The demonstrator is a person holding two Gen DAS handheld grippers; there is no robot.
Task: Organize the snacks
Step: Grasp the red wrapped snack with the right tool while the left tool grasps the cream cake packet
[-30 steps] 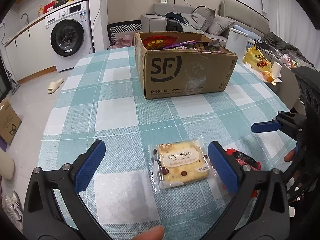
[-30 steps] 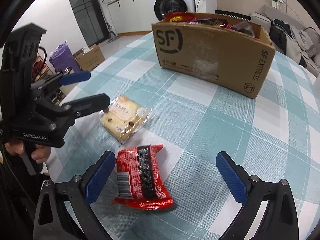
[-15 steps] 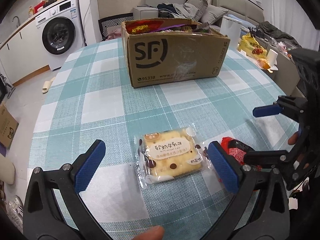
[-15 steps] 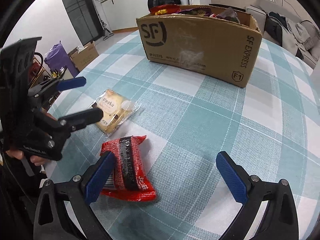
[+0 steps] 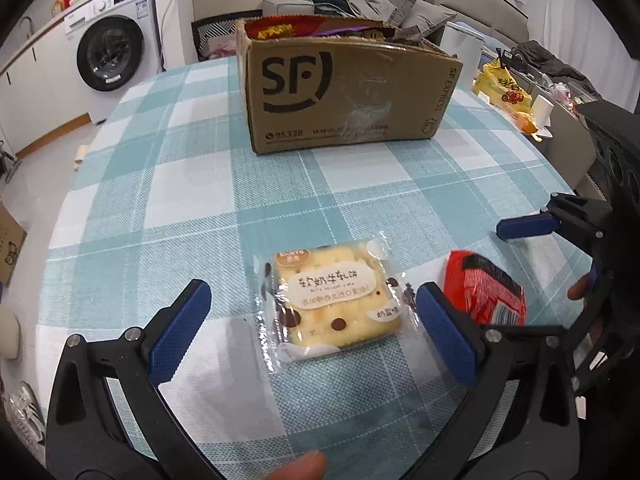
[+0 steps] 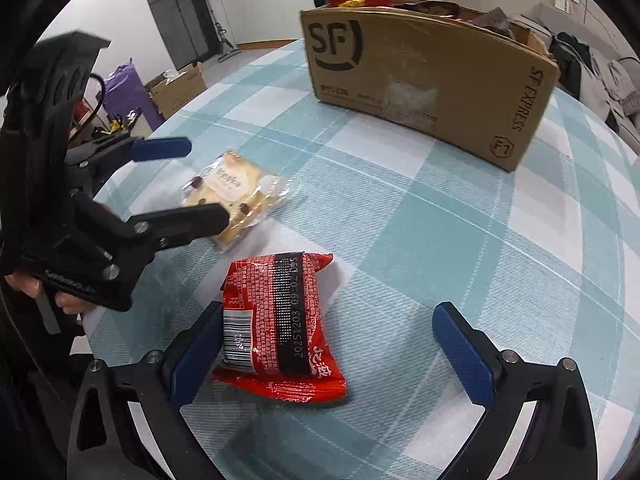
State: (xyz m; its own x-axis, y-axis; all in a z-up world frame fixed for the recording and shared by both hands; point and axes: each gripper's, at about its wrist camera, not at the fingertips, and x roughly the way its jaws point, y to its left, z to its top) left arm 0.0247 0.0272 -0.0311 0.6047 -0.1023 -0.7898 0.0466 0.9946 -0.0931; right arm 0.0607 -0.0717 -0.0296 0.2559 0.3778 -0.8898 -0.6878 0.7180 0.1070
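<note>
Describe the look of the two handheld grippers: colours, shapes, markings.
Both grippers are matte black frames with triangular cut-outs and silver screw heads at the joints. The left gripper and the right gripper each carry two long fingers faced with ribbed blue pads. From the right wrist camera, the left gripper's body shows small, unreadable white lettering and a black cable looping behind it. No sleeves are visible.

washing machine [image 5: 110, 54], sofa cushions [image 5: 394, 4], perhaps a purple bag [image 6: 130, 84]

Open tablecloth [image 5: 192, 184] up to cardboard box [image 5: 344, 92]; two snack packets nearest.
</note>
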